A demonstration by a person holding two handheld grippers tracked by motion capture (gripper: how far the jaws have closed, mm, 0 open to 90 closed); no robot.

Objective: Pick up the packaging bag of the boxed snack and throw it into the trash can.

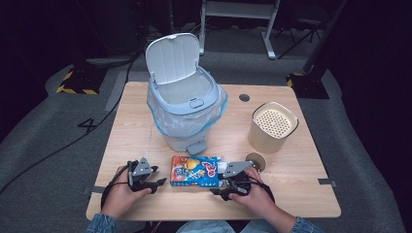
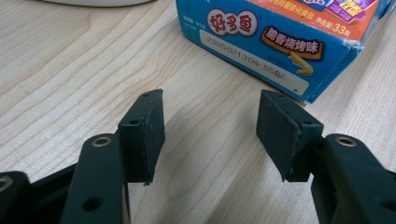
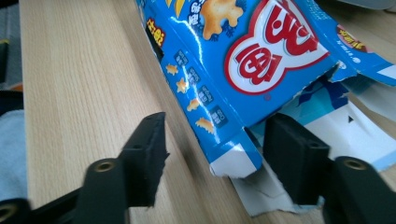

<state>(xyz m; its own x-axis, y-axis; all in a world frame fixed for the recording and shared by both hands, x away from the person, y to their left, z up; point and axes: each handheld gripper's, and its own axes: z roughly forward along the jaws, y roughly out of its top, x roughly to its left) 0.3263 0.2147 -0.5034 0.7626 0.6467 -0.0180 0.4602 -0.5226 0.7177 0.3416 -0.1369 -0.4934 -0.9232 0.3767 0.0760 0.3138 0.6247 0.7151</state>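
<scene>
Snack box [image 1: 195,171] flat on my worktop [image 1: 145,121], torn end between right claw [image 1: 219,183] pads, looks ungripped; left claw [image 1: 162,183] released; lined bin [image 1: 187,104] lid up, contents unclear.

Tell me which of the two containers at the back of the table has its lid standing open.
The pale blue-grey bin lined with a plastic bag; its hinged lid is tipped up. The beige canister to its right is covered by a flat perforated top.

A snack box [image 1: 195,171] lies on the table [image 1: 301,194] between the left gripper [image 1: 158,182] and right gripper [image 1: 217,189]. Behind it stands a bin [image 1: 187,104], with a canister [image 1: 272,127] to the right.
</scene>
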